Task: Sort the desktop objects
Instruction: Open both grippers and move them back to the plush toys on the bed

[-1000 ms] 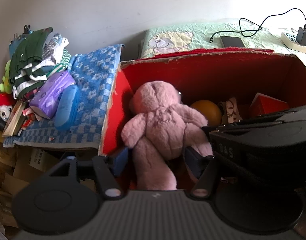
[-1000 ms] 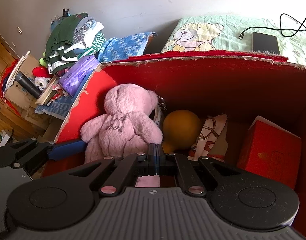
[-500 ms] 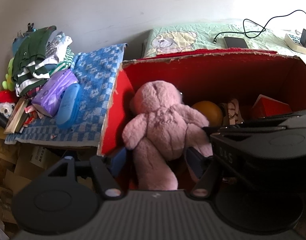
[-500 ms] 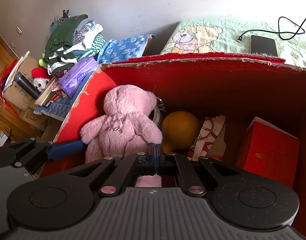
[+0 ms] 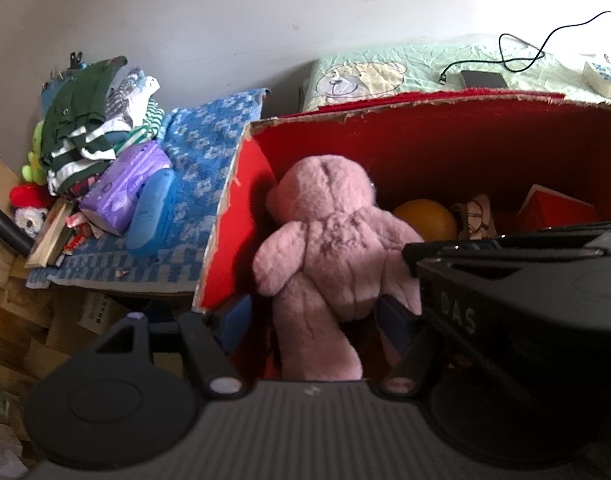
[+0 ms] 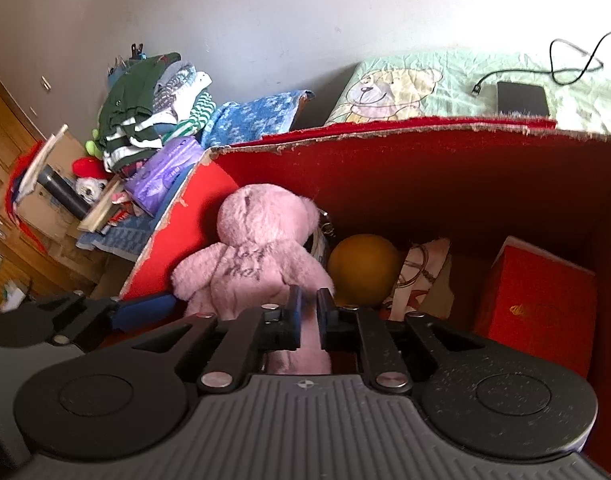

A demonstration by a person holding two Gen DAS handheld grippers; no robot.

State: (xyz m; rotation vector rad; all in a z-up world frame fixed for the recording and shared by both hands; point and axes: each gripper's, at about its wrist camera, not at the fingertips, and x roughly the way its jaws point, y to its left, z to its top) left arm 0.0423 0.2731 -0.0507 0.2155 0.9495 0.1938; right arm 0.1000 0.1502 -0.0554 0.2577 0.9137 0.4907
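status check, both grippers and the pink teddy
Left gripper open, fingers either side of the pink plush teddy bear. Right gripper slightly open, teddy leg in the gap. Teddy in the red cardboard box; orange ball beside it.

Your pink plush bear (image 5: 333, 256) sits inside the red box (image 5: 445, 136).
You see its back, head up, propped near the box's left wall, fur fluffy with faint dark lettering across the shoulders; an orange ball (image 6: 363, 268) lies just beside it, and a smaller red carton (image 6: 541, 304) stands at the right.
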